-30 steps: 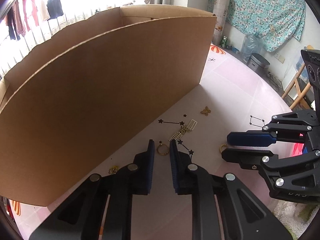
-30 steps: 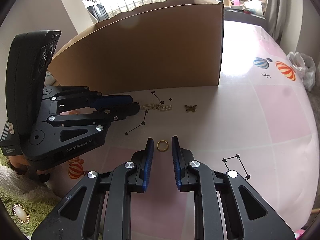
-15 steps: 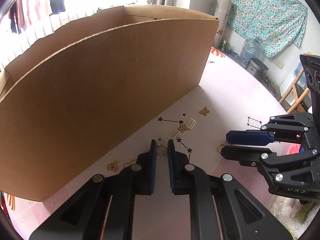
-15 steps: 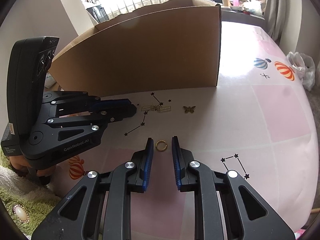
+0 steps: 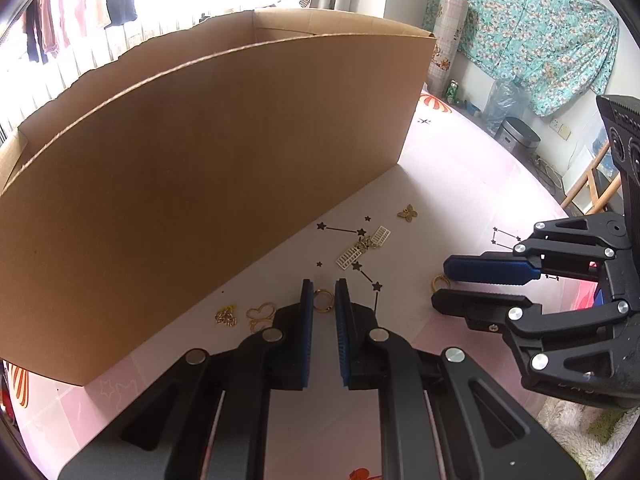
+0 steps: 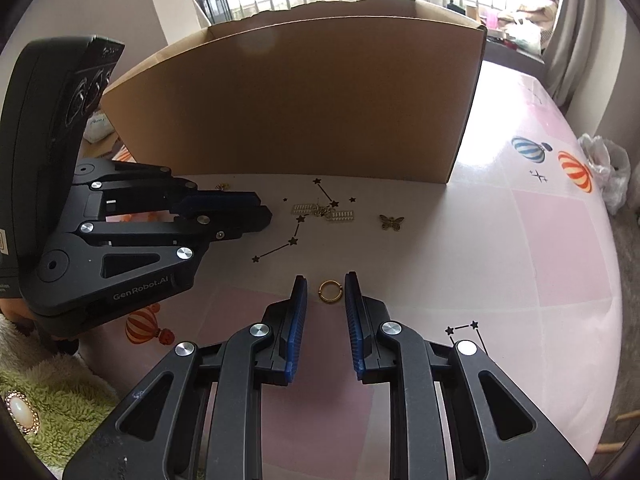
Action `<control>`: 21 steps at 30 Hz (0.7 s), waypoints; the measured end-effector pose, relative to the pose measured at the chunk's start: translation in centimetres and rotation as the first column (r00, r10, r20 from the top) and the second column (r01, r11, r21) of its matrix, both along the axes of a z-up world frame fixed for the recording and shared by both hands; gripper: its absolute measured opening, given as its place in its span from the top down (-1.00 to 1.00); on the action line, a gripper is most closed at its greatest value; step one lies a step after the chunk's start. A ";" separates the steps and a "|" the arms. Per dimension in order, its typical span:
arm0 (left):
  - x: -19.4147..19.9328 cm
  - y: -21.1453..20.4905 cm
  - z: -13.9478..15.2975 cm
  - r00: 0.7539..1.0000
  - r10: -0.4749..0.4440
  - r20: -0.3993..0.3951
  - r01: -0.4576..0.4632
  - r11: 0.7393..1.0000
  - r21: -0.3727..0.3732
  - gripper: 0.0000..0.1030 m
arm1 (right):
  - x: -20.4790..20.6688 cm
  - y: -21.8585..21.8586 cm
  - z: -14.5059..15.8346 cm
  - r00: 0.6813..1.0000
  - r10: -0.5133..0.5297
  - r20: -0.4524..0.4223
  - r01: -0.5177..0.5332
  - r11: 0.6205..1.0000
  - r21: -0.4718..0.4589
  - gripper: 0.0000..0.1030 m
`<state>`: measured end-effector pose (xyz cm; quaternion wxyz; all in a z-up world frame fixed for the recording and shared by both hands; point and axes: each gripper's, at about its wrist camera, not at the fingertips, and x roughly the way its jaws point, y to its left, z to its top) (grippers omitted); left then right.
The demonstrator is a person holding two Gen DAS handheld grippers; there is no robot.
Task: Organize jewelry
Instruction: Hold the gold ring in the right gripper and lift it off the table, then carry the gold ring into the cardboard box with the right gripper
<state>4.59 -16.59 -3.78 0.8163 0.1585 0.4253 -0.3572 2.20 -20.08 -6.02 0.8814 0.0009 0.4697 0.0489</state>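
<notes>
The cardboard box (image 5: 200, 180) walls off everything from nine to one o'clock of the left gripper (image 5: 323, 286). Its near face stands close, and its rim is the edge to clear on any lift. The pink table (image 6: 520, 260) lies bare from one to four o'clock of the right gripper (image 6: 326, 280), the widest free room.

The left jaws have narrowed over the last second and now pinch the first gold ring (image 5: 323, 300) on the table, so that pick looks ready to lift. The right jaws stay apart, flanking the second gold ring (image 6: 330, 291) without touching it. The right gripper sits at three o'clock of the left, near enough to crowd a sideways swing. The butterfly charm (image 6: 392, 222) lies loose at one o'clock.
</notes>
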 end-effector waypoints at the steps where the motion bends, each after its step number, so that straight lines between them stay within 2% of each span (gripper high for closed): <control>1: 0.0 0.0 0.0 1.000 0.001 -0.001 -0.001 1.000 -0.001 0.80 | 0.0 0.2 0.0 1.000 0.007 -0.001 -0.007 1.000 -0.015 0.68; 3: 0.0 -0.1 0.0 1.000 0.001 0.000 -0.001 1.000 -0.002 0.80 | 0.1 0.6 -0.2 1.000 0.021 -0.004 -0.021 0.999 -0.031 0.81; 16: 0.1 -0.1 -0.1 1.000 0.004 -0.001 -0.004 1.000 -0.012 0.80 | 0.7 1.4 -0.4 1.000 0.018 0.001 -0.018 1.000 0.007 0.84; 21: 0.1 0.1 0.1 1.000 0.004 0.008 -0.004 1.000 -0.016 0.80 | -0.1 -0.2 0.4 1.000 0.013 0.012 -0.013 1.000 0.014 0.84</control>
